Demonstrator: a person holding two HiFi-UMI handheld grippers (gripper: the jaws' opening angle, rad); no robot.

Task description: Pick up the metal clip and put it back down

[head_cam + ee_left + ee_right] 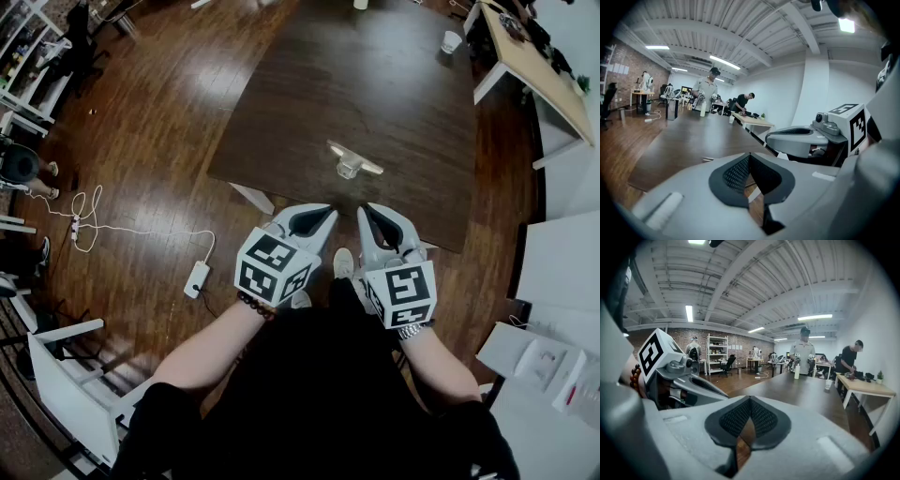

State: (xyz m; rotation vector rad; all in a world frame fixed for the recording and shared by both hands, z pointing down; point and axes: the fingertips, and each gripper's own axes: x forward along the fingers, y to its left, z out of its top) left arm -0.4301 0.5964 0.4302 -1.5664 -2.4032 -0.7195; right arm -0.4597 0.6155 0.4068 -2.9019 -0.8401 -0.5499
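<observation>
Holding left tongs (317,221) and right tongs (375,223) side by side over near edge of surface (281,112), raised, touching nothing. Both pairs shut tight: pads (736,174) pressed together into one seam in each gripper view, nothing between.

Clip (354,161) lying on surface ahead of the tongs, well apart from both, untouched. Placed roughly on the line running forward from the gap between the two pairs. By eye a shade closer to the right pair's line; margin small, judgement only. Long axis set crosswise to the reach, slightly slanted: left end farther off, right end nearer. Bright bar on top, small body beneath; finer shape too small to tell.

In left gripper view, found low on surface and left of the seam, so left pair aimed past it to the right. Not found in right gripper view.

Pick-up judged not yet begun. Next move as judged: open one pair wide, carry forward and down onto clip, wrist turned so pads close across the short way rather than along the bar. Right pair marginally better placed; either within reach. Risk: thin metal on hard smooth wood, apt to skid or tip under a one-sided touch; square up before closing.
</observation>
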